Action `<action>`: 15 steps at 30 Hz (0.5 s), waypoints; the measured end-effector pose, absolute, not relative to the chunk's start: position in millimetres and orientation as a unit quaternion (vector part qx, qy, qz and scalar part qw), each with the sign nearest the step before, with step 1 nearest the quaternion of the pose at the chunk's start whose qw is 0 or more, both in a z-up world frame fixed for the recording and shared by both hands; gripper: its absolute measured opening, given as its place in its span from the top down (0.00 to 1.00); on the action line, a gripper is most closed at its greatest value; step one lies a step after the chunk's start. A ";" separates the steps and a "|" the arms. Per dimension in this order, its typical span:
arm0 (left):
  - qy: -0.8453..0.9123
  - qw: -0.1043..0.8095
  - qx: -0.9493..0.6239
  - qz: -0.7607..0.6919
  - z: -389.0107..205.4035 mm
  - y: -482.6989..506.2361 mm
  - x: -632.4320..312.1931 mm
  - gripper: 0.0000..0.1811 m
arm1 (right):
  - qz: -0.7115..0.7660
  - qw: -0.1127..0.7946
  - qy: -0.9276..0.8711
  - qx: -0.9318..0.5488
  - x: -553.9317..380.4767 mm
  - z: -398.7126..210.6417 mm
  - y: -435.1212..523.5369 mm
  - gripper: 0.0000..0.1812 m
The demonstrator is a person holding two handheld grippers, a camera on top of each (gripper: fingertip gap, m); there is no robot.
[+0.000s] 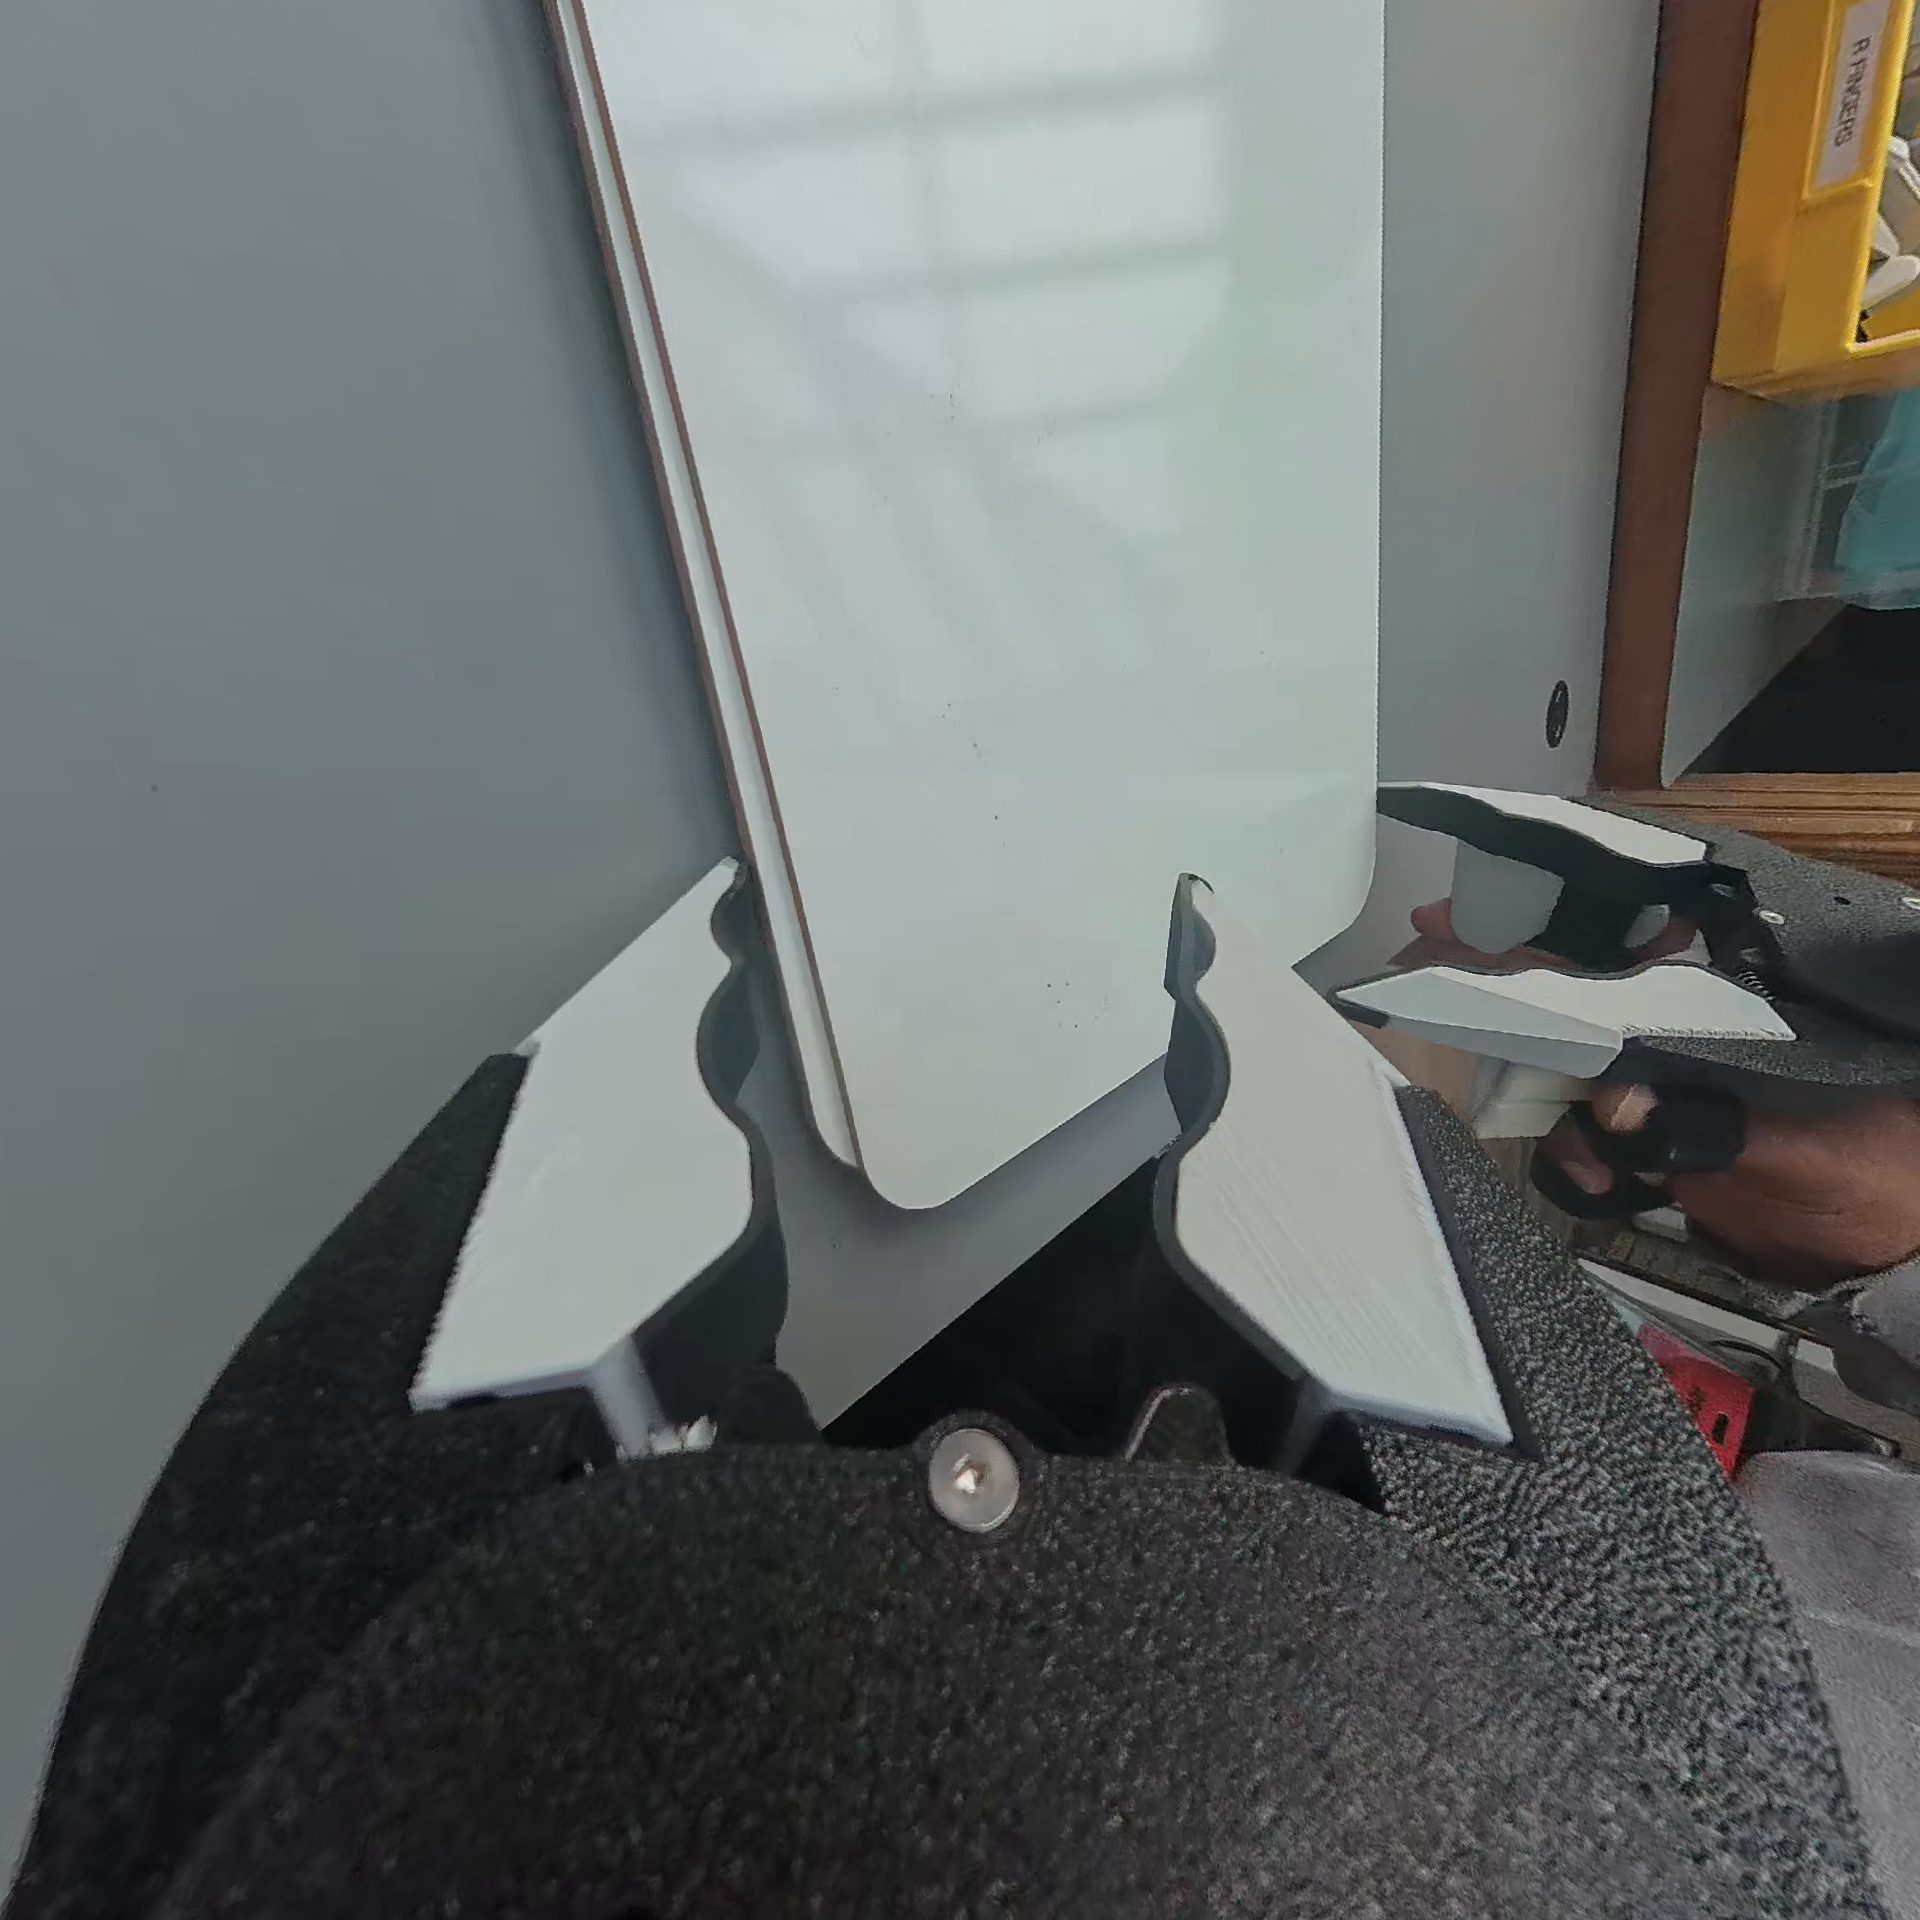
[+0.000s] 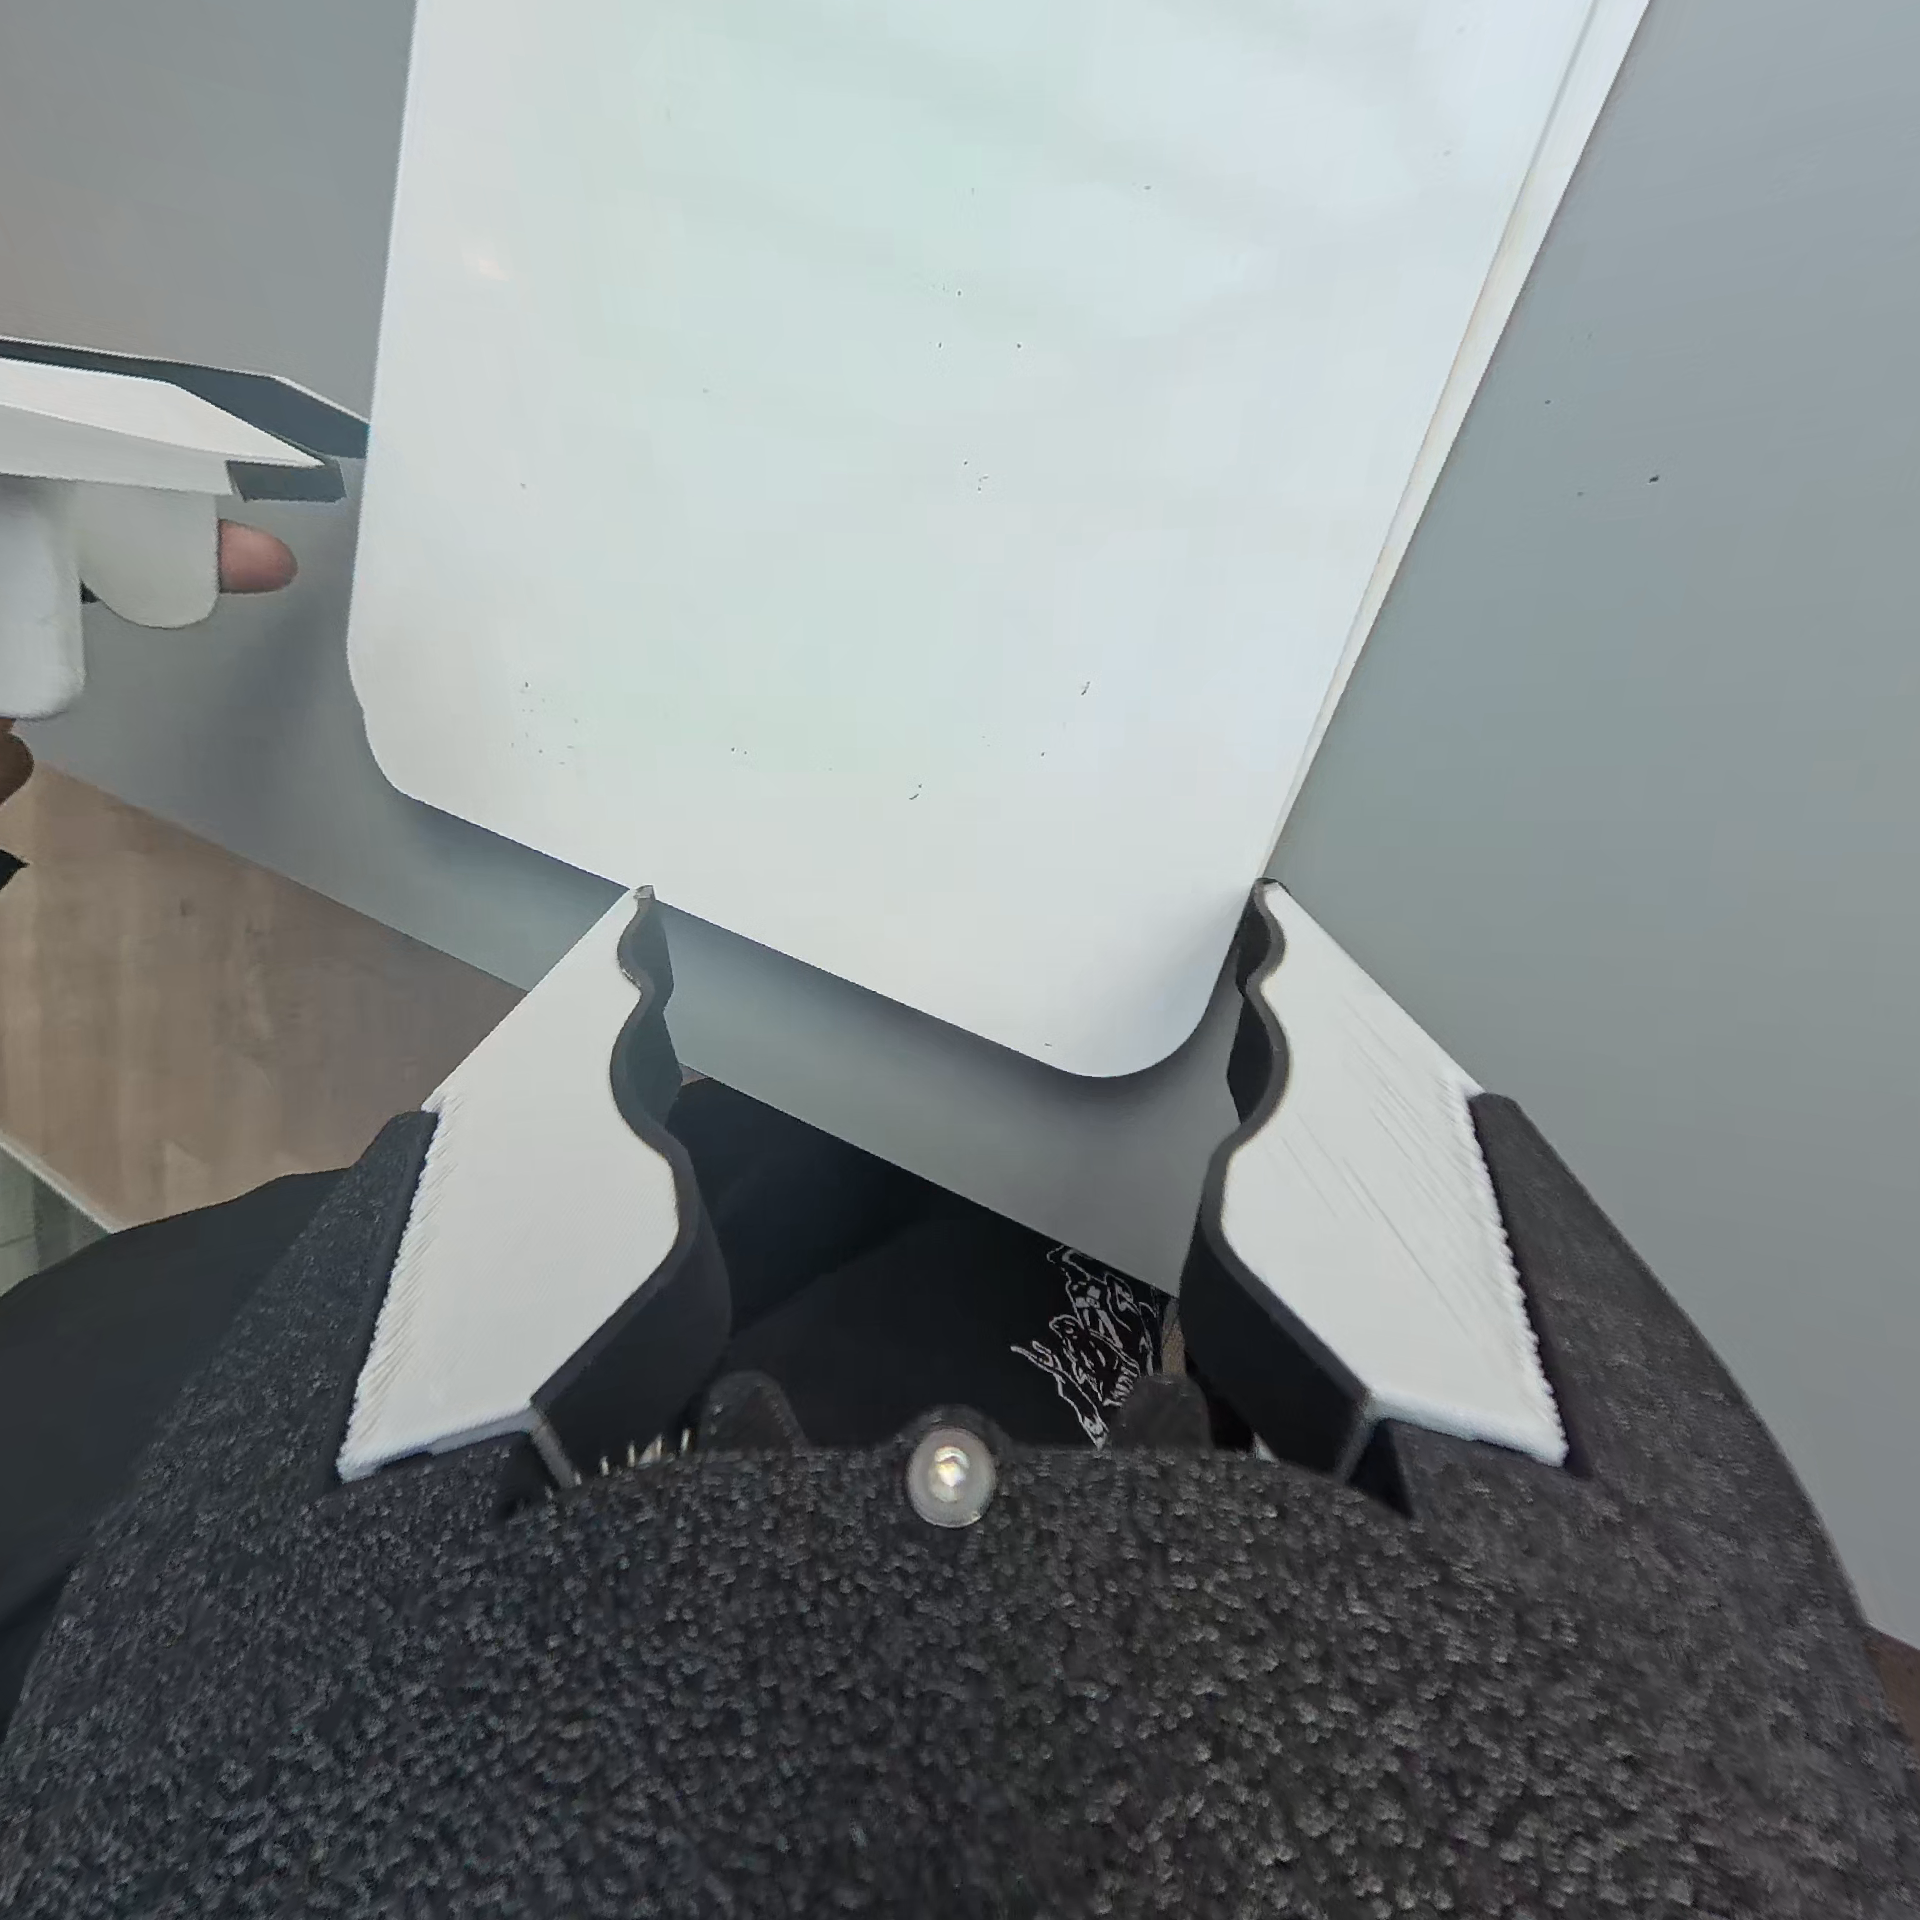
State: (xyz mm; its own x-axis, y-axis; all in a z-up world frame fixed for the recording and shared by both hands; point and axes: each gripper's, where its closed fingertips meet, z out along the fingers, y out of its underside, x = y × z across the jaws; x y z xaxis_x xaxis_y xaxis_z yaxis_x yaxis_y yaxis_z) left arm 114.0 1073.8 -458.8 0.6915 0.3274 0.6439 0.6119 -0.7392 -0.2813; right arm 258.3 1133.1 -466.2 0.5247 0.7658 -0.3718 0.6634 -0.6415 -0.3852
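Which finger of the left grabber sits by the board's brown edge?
Its left-hand finger: the white board's brown edge passes that tip; the other overlaps its face.

Soft, even daylight fills both views, and the glossy white board carries a pale window-like reflection in the left wrist view. Wide-angle distortion bends the edges; shadows are faint, and the near gripper bodies look slightly soft.

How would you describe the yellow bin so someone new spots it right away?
Start from the big white board lying on the grey table in front of the left gripper. Go to the brown wooden shelving behind the table's far right edge. The yellow bin sits at the top there, with a white label on its front; it is the only bright yellow thing there.
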 end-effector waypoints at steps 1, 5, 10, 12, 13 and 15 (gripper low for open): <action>-0.259 0.243 -0.888 -0.293 -458.7 1075.3 117.8 0.57 | 0.255 0.100 -0.413 -0.869 257.4 -466.9 1130.9 0.40; -0.236 0.245 -0.899 -0.277 -460.1 1076.6 122.2 0.56 | 0.238 0.107 -0.410 -0.874 255.4 -468.7 1131.3 0.37; -0.235 0.254 -0.894 -0.283 -454.7 1073.1 112.9 0.59 | 0.242 0.121 -0.395 -0.878 256.7 -463.0 1146.2 0.42; -0.222 0.257 -0.899 -0.276 -449.7 1069.6 109.6 0.58 | 0.245 0.132 -0.405 -0.871 253.8 -455.2 1162.0 0.42; -0.208 0.260 -0.904 -0.267 -446.8 1067.2 109.2 0.58 | 0.245 0.141 -0.424 -0.860 249.5 -451.0 1172.7 0.43; -0.173 0.263 -0.917 -0.243 -445.1 1060.0 112.0 0.57 | 0.236 0.157 -0.476 -0.832 235.8 -444.0 1199.8 0.44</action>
State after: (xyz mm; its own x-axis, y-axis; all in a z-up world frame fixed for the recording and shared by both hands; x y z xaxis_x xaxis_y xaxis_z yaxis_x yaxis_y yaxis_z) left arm 112.0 1060.0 -445.1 0.8217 0.1895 0.5375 0.4455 -0.8019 -0.3982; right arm 235.8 1199.8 -444.0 0.4348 0.8669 -0.2439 0.7188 -0.4972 -0.4858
